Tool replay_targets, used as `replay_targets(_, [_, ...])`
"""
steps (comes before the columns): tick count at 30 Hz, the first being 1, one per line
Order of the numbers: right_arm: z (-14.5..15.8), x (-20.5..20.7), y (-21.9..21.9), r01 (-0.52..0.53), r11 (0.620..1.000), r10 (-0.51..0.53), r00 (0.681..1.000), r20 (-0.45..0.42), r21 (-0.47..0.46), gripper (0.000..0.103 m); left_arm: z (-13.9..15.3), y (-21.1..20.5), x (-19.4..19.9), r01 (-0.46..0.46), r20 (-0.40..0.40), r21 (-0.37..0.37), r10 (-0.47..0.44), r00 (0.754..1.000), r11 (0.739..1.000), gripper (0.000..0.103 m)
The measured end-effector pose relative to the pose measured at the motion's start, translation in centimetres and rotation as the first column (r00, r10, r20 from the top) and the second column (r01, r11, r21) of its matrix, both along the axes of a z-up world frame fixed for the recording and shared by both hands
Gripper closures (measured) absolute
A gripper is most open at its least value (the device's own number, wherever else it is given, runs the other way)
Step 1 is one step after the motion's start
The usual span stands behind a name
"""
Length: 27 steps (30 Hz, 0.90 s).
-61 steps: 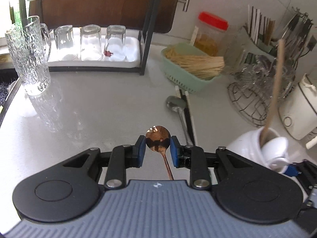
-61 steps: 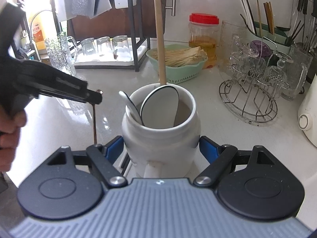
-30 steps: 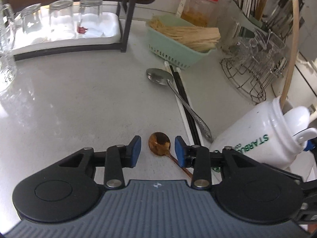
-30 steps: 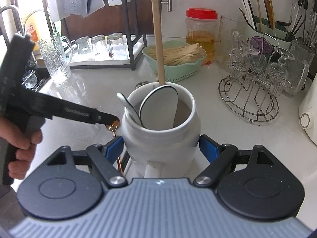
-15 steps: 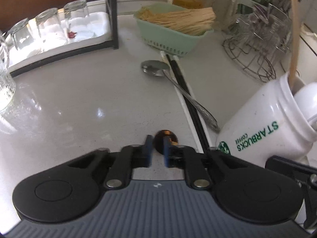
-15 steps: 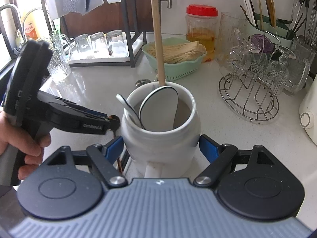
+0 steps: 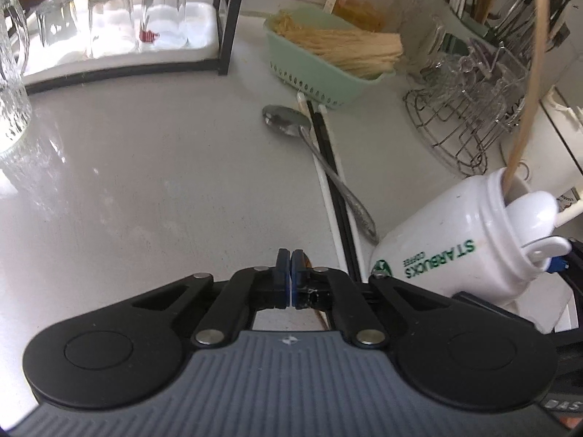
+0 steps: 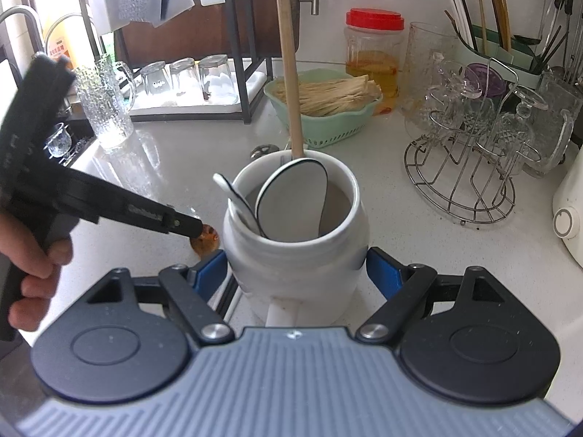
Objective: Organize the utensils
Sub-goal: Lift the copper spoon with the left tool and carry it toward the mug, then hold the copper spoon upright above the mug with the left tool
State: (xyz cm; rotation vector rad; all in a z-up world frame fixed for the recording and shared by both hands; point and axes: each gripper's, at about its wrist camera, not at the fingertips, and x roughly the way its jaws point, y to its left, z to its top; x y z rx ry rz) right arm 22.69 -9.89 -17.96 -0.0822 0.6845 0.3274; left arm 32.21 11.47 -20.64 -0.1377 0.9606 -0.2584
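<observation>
My left gripper [image 7: 290, 266] is shut, its blue pads meeting. The copper spoon [image 7: 308, 260] peeks out just right of the right pad, its handle running back under that finger. In the right wrist view the left gripper [image 8: 195, 228] is held by a hand, and the copper spoon's bowl [image 8: 206, 241] sits at its tip, close to the jar. My right gripper [image 8: 295, 273] is shut on the white Starbucks jar [image 8: 291, 255]. The jar [image 7: 448, 240] holds a wooden spoon [image 8: 289, 65] and white ceramic spoons [image 8: 291, 200].
A silver spoon [image 7: 291, 123] lies across black and white chopsticks [image 7: 329, 167] on the counter. Behind are a green basket [image 7: 320, 69], a wire rack of glasses [image 7: 466, 109], a tray of upturned glasses [image 7: 109, 18] and a glass mug [image 7: 11, 73].
The left jaws, a second ago apart around the copper spoon's bowl, have closed fully, and the bowl now shows beside the right pad. The right gripper and jar have not moved.
</observation>
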Motion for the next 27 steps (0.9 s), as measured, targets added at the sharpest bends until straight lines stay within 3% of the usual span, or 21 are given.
replay_targets(11, [-0.1,-0.2,0.2,0.018,1.0,-0.018,1.0,0.011,0.0,0.017,5.4,0.0,-3.1,0.031,0.109,0.026,-0.034,0.993,0.999,0.103])
replay_targets(27, [-0.3,-0.7,0.7,0.075,0.997,-0.075,0.997,0.037,0.007,0.017,13.6,-1.3,-6.9,0.072,0.284,0.059,-0.086,0.955,0.996,0.103])
